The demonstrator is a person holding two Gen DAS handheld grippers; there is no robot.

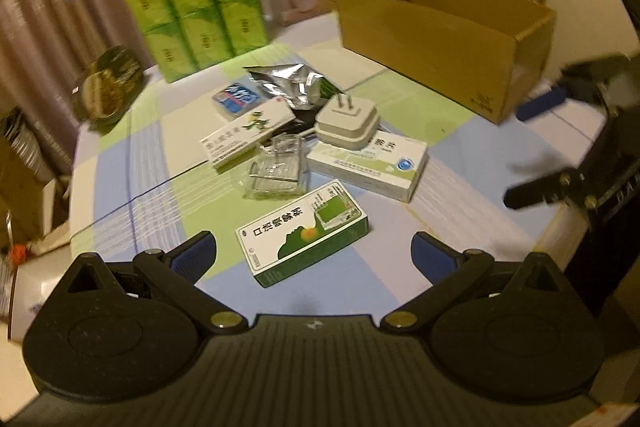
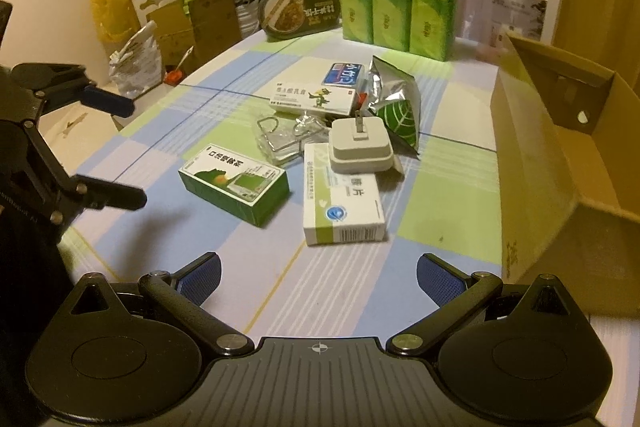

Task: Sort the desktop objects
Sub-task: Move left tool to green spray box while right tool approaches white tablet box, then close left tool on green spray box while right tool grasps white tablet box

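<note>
Both views are dim and warm, with a yellow-brown cast from indoor light. Fisheye bending curves the edges and blackens the corners. The left wrist view is softly blurred, worst at its right edge; the right wrist view is sharper. Glare glints on the foil pouch (image 2: 394,95) at centre.

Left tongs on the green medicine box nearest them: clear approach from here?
Probably yes. The left tongs are open with the green medicine box lying flat straight ahead, nothing stacked on it. The clear plastic holder lies just beyond, apart from it.
</note>
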